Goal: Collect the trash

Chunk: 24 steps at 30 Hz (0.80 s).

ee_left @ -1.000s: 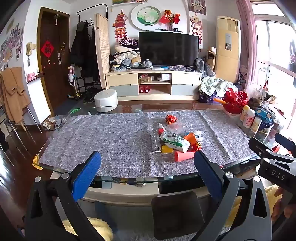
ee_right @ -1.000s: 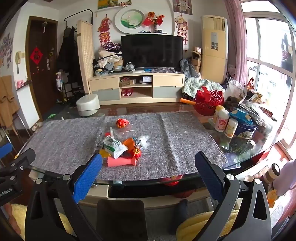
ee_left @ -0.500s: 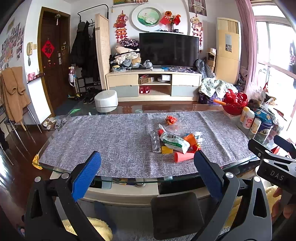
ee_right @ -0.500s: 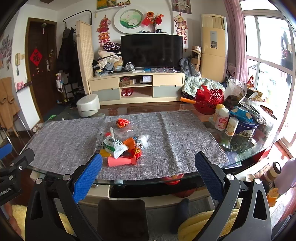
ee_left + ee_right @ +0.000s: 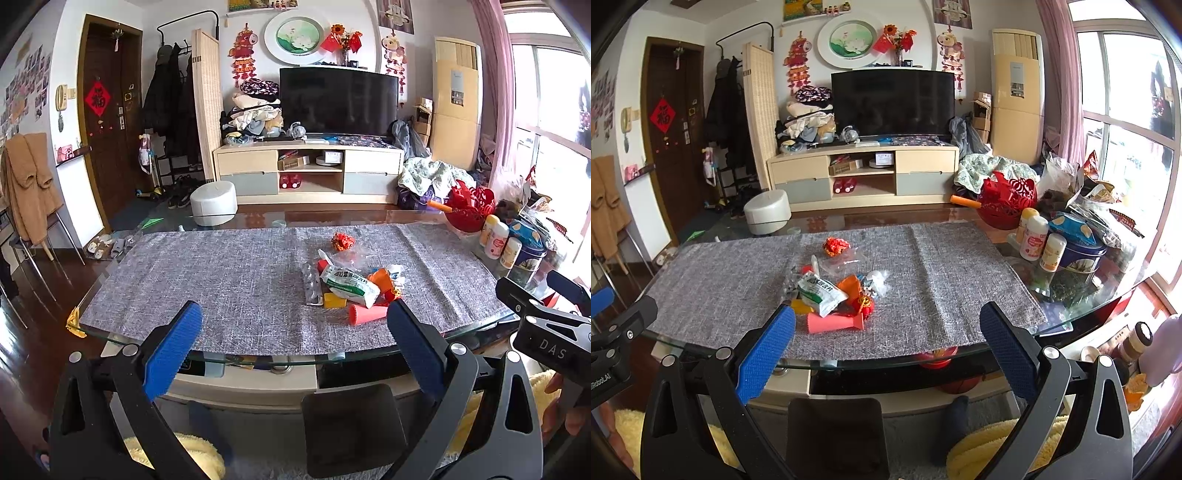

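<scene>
A pile of trash lies on the grey table runner (image 5: 229, 280): a white-and-green packet (image 5: 349, 283) (image 5: 820, 290), a red cone-shaped tube (image 5: 369, 314) (image 5: 834, 322), orange and yellow pieces, a clear blister tray (image 5: 310, 283), crinkled clear wrappers. A crumpled red wrapper (image 5: 342, 240) (image 5: 834, 246) sits apart, farther back. My left gripper (image 5: 293, 349) hangs open before the table's near edge, nothing between its blue pads. My right gripper (image 5: 886, 349) is likewise open and empty, short of the table, the pile to its front left.
The glass table (image 5: 1071, 317) carries bottles (image 5: 1032, 240), a blue tin (image 5: 1075, 258), a red basket (image 5: 1008, 203) and bags at its right end. A dark chair back (image 5: 351, 424) stands under the near edge. A TV stand and white stool (image 5: 214, 203) lie beyond.
Both grippers have crept slightly closer and higher toward the table; the pile looks a little nearer. Nothing was taken hold of.
</scene>
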{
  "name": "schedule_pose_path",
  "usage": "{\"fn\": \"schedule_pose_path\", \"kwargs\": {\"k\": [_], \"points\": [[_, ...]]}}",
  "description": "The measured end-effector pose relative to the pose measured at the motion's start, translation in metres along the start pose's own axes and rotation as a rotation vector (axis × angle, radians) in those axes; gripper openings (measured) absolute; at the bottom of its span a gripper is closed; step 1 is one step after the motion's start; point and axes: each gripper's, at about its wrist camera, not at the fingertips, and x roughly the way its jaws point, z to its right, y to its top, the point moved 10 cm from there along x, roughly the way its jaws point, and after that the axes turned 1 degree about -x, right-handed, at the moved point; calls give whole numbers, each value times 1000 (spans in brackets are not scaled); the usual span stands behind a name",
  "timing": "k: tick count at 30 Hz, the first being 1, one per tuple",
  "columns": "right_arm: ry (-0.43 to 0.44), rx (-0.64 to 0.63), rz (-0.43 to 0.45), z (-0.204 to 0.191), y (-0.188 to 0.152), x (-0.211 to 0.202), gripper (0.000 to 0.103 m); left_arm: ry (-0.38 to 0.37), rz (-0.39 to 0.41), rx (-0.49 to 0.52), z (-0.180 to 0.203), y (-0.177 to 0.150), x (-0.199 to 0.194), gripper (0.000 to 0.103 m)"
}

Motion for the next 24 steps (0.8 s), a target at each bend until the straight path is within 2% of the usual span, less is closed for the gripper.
{"fn": "schedule_pose_path", "kwargs": {"k": [24], "points": [[-1, 5, 0, 0, 0, -3, 100, 1, 5, 1, 0, 4, -4, 95]]}}
